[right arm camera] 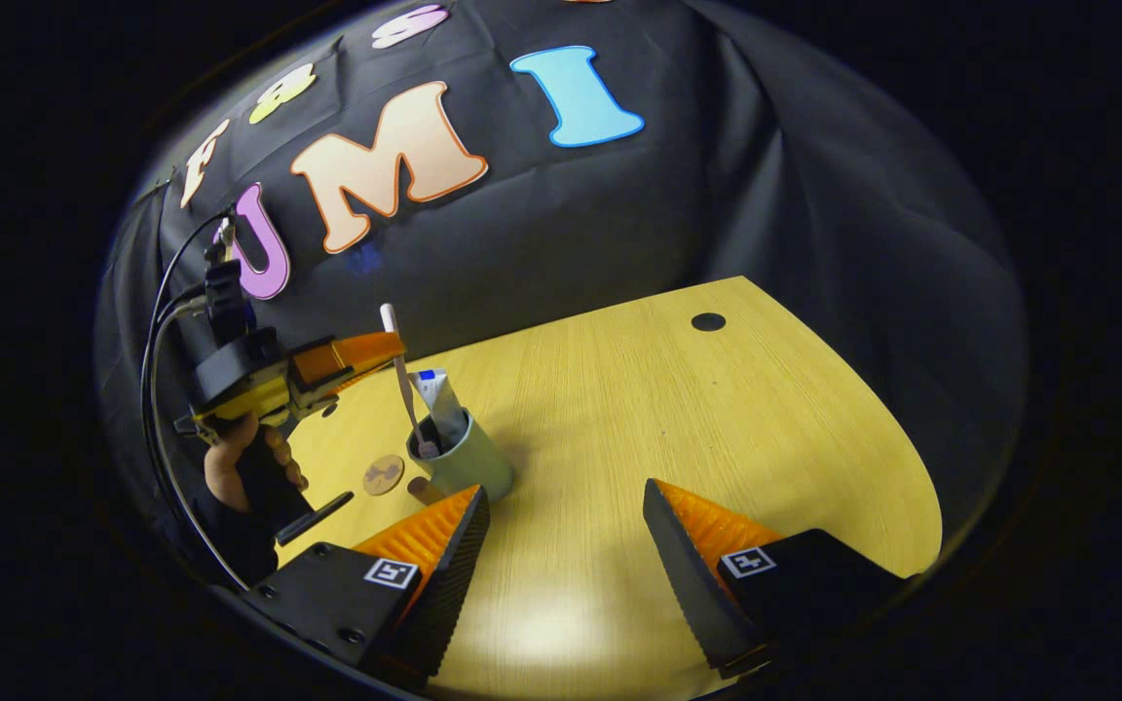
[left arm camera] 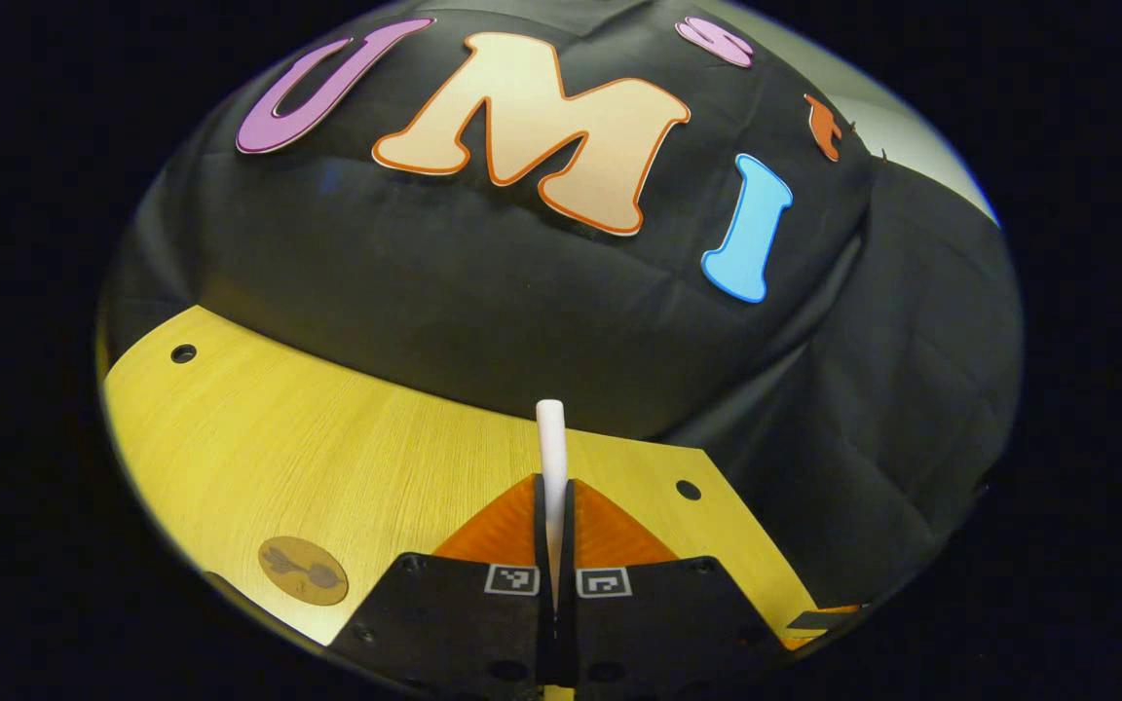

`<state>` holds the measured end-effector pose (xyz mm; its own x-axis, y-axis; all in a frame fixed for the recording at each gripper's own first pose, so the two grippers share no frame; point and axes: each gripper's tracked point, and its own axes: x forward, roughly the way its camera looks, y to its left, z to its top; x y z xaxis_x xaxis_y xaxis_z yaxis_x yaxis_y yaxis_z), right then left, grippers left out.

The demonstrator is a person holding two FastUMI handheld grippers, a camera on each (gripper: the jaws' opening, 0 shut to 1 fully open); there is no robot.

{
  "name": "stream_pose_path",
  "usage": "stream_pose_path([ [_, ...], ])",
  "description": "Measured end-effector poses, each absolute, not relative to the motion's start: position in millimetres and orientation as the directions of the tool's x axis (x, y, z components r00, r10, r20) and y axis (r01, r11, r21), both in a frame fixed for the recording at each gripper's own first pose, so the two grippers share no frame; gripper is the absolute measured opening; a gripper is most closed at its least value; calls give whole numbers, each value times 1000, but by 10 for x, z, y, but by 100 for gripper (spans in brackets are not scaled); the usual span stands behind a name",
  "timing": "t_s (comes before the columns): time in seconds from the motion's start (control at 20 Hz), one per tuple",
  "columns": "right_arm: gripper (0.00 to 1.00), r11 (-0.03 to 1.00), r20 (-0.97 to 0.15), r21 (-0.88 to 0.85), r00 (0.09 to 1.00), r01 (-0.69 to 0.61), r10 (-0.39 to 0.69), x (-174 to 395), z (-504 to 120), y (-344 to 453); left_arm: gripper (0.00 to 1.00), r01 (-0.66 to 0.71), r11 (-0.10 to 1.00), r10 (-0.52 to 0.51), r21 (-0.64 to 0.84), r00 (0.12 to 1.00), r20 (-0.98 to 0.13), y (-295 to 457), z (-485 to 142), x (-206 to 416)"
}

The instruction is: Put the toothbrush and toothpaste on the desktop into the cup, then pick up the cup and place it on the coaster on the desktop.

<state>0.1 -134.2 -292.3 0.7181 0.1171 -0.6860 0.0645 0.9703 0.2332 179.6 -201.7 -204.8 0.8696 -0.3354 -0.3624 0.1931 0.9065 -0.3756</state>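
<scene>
**Brush gripped over cup; right gripper wide and idle**

Left gripper (left arm camera: 555, 526): jaws closed down to a thin slit, pinching the toothbrush (left arm camera: 551, 458) by its white handle. In the left gripper view the handle stands straight up between the fingers, its rounded end rising past their tips against the black cloth.

Right gripper view shows the same gripper (right arm camera: 366, 349) from the side, held in a hand (right arm camera: 247, 469) at the left edge of the desk (right arm camera: 678, 409), cables trailing up behind it. The brush (right arm camera: 403, 380) hangs down from its fingers, slightly tilted, head end inside the cup (right arm camera: 464, 458).

Cup: pale green, upright on the desk. Toothpaste (right arm camera: 436, 394) already inside, leaning, its top sticking out above the rim, just beside the brush.

Coaster (right arm camera: 384, 474): round, brown, dark figure on it, flat on the desk just left of the cup, not under it. Also seen in the left gripper view (left arm camera: 303, 571), low left.

Right gripper (right arm camera: 566, 540): fingers spread wide, nothing between them, bare desk below, the cup near its left finger, apart from it.
</scene>
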Motion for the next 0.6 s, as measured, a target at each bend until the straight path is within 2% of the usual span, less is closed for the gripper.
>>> stream_pose_path([
  [0.25, 97, 966, -687, 252, 714, 56, 138, 101, -2916, -1339, 2, 232, 919, -348, -319, 857, -379, -2118, -2124, 1525],
  [0.3, 91, 965, -685, 257, 713, 47, 148, 109, -2915, -1320, 2, 245, 919, -356, -311, 853, -382, -2144, -2140, 1467],
  [0.35, 90, 964, -686, 264, 710, 37, 161, 130, -2910, -1293, 3, 252, 918, -363, -306, 846, -391, -2170, -2148, 1392],
  [0.4, 97, 962, -688, 273, 704, 26, 176, 158, -2909, -1241, 5, 257, 916, -370, -306, 838, -401, -2191, -2164, 1317],
  [0.45, 97, 959, -693, 282, 694, 16, 192, 169, -2909, -1197, 7, 259, 915, -374, -309, 833, -408, -2214, -2165, 1248],
  [0.5, 99, 955, -697, 296, 685, 2, 215, 169, -2920, -1121, 12, 260, 913, -377, -314, 831, -410, -2217, -2154, 1179],
  [0.55, 98, 951, -704, 309, 669, -16, 240, 173, -2920, -1037, 24, 254, 916, -369, -310, 834, -410, -2178, -2146, 1109],
  [0.6, 94, 947, -711, 318, 652, -36, 264, 169, -2931, -954, 46, 245, 922, -355, -299, 842, -406, -2130, -2122, 1062],
])
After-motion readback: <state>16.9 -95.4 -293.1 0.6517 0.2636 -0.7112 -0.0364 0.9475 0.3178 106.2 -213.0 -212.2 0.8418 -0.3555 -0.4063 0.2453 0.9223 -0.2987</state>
